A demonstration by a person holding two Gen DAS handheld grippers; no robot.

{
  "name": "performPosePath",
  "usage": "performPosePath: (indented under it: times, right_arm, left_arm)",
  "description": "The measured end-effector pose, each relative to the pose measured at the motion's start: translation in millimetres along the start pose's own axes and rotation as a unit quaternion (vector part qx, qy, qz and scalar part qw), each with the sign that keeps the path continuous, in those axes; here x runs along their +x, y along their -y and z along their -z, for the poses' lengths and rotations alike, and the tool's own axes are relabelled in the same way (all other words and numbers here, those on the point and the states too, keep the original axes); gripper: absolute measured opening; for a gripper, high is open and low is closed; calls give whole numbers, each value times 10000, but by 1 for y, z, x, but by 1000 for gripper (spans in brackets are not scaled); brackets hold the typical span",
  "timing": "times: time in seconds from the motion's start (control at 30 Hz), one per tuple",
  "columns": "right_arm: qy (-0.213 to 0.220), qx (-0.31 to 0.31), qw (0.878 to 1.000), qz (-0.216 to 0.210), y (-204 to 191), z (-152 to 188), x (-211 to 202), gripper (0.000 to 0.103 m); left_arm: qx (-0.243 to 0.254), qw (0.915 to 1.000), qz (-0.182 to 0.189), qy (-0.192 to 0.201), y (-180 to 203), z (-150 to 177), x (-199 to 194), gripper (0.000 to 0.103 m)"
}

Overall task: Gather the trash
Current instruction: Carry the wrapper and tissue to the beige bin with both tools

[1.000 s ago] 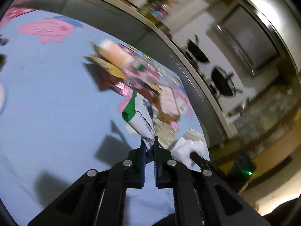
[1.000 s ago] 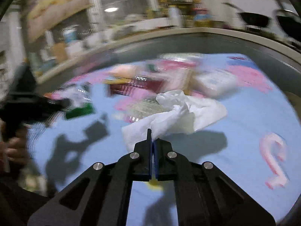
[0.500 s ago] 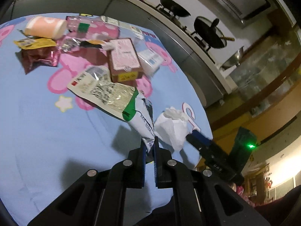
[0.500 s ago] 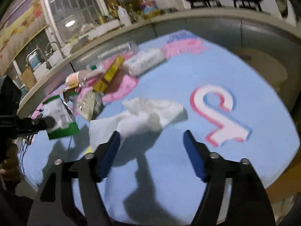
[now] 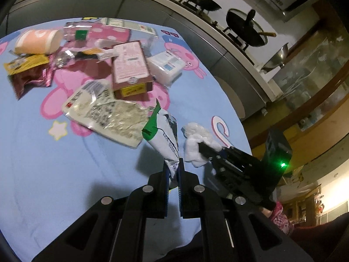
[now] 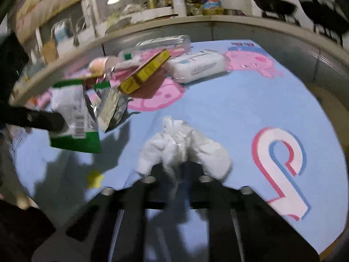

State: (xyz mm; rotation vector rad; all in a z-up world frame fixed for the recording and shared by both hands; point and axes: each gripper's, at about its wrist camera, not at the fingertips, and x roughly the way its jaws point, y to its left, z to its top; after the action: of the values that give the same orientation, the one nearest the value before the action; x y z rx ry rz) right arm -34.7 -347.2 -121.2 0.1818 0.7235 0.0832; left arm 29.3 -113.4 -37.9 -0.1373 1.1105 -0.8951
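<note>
My left gripper [image 5: 173, 170] is shut on a green and white snack wrapper [image 5: 163, 134] and holds it above the blue cartoon tablecloth [image 5: 65, 163]. The wrapper also shows at the left of the right wrist view [image 6: 74, 113]. My right gripper [image 6: 177, 170] is closed on a crumpled white tissue [image 6: 183, 144] that bulges over its fingers. The left wrist view shows the same tissue [image 5: 196, 144] pinched at the right gripper's tip [image 5: 205, 148].
More litter lies on the far half of the cloth: a silver printed pouch [image 5: 104, 111], a brown and pink box [image 5: 130, 69], a white tissue pack [image 5: 166, 66], a pink paper cup [image 5: 36, 41] and dark wrappers [image 5: 28, 74]. A steel counter [image 5: 196, 21] with woks runs behind.
The right gripper was open around the tissue half a second ago and has now closed on it. The left gripper still holds the wrapper and has shifted little.
</note>
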Motion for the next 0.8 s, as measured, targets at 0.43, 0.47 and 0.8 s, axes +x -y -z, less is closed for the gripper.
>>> performPosePath:
  times: [0.43,0.47,0.8]
  right_arm:
    - [776,2030,9757,278,137,2,-51,6]
    - [813,2153,9726,319,147,2,-53,6]
    - [1090,3274,9355,761,260,-10,-62,7]
  left_arm:
    - [1405,9877,388,-560,114,-66,107,7]
    - [1495,9861,402,-607,122,-72,117,7]
    - [1776,9792,506,-841,186,-150,229,7]
